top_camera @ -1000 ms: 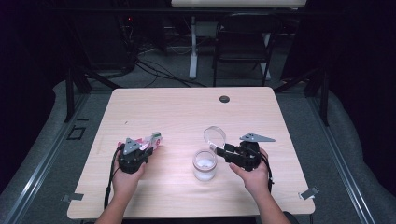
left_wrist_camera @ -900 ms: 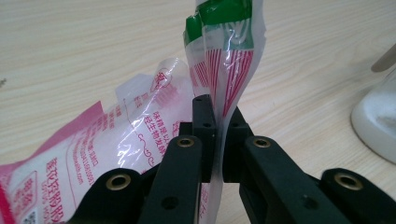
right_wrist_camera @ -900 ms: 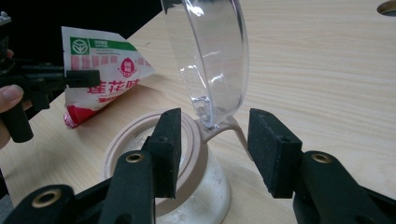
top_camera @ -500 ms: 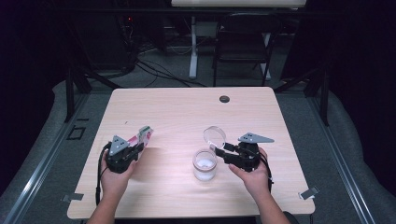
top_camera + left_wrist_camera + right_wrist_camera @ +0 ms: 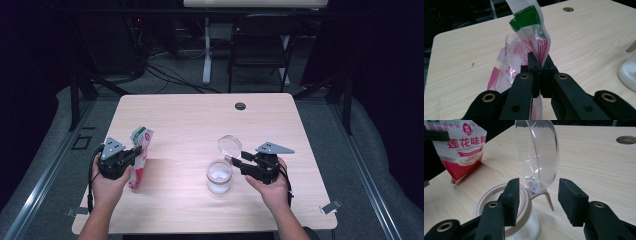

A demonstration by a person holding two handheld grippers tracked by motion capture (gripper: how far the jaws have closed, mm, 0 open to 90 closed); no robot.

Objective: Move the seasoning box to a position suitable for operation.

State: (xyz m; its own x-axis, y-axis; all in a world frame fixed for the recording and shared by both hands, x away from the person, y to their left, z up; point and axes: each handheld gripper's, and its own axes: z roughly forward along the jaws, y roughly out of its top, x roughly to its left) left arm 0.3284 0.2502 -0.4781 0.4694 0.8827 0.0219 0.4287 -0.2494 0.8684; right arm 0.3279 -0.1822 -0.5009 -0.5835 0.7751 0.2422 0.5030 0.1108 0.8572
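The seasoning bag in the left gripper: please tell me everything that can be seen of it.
The seasoning bag is a soft, crinkled plastic pouch, white and clear, with red print, red Chinese characters and a green patch near its top. It stands nearly upright at the table's left side, its bottom edge near or on the wood. The left gripper is shut on its upper edge, fingers pinching the film. It sits apart from the jar.

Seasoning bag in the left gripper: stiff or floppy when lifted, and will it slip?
Probably floppy: the bag is thin film that creases and bends above the left gripper, whose jaws pinch it flat. Likely light, since it hangs from that one pinch in the high view. The glossy plastic could slip, though the jaws are shut tight on it.
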